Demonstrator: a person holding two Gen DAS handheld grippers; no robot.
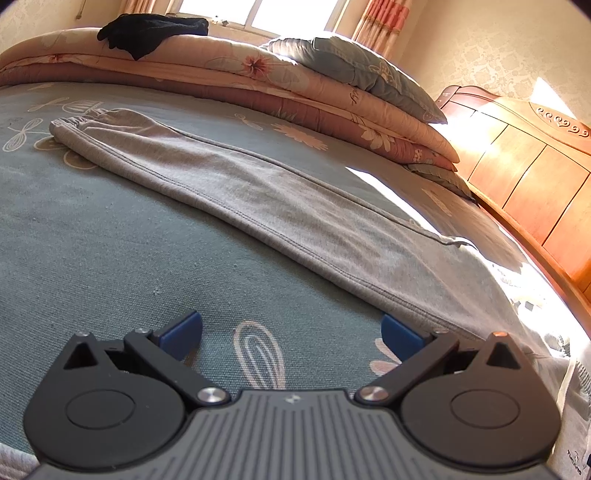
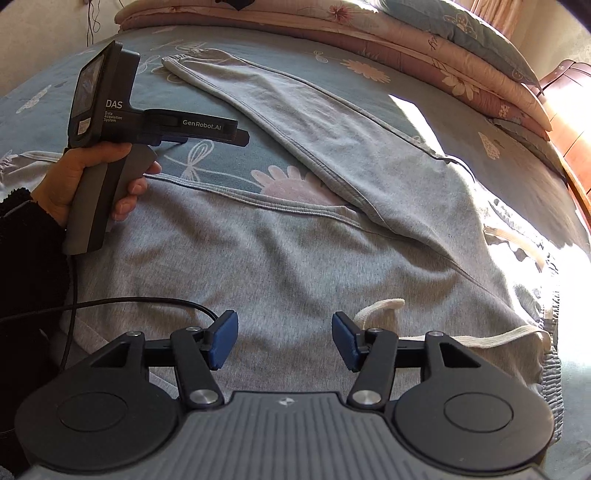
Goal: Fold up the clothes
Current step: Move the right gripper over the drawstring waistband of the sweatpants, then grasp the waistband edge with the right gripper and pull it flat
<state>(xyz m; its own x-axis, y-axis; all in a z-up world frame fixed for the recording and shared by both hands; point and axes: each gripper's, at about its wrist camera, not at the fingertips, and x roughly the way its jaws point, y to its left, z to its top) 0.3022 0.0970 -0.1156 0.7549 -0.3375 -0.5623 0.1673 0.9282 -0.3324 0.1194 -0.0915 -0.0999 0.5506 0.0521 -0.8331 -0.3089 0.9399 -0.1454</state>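
Note:
Grey sweatpants lie spread on the teal flower-print bedsheet. One leg stretches away to a cuff at the far left. The waistband with its white drawstring lies near the right gripper. My right gripper hovers open over the seat of the sweatpants, with no cloth between its blue pads. My left gripper is wide open above bare sheet, its right fingertip close to the leg's hem edge. In the right wrist view a hand holds the left gripper over the other leg.
Folded floral quilts and a grey-blue pillow are stacked along the far side, with a black garment on top. A wooden headboard bounds the right. A black cable crosses the cloth near the right gripper.

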